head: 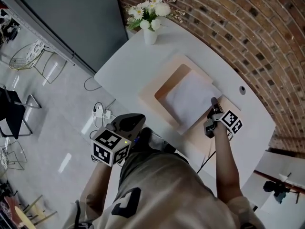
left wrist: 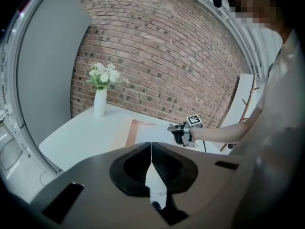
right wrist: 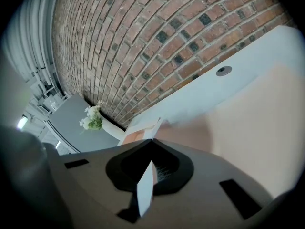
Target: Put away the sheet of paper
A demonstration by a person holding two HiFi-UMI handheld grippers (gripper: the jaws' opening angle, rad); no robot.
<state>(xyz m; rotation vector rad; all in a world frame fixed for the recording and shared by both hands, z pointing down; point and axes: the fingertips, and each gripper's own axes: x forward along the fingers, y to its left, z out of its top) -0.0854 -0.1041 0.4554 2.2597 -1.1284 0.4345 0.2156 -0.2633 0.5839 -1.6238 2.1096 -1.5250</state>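
over the peach tray point(head: 156, 84), the white sheet of paper point(head: 190, 99) is pinched at five o'clock by the right gripper point(head: 213, 104); stowing looks unfinished. the left gripper point(left wrist: 151, 145) is closed, empty.

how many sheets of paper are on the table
1: a white sheet of paper lies over the tan mat, with one edge pinched in the right gripper. Any others underneath it would be hidden.

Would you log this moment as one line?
right gripper: shut on white paper sheet | left gripper: shut, empty | sheet across peach tray
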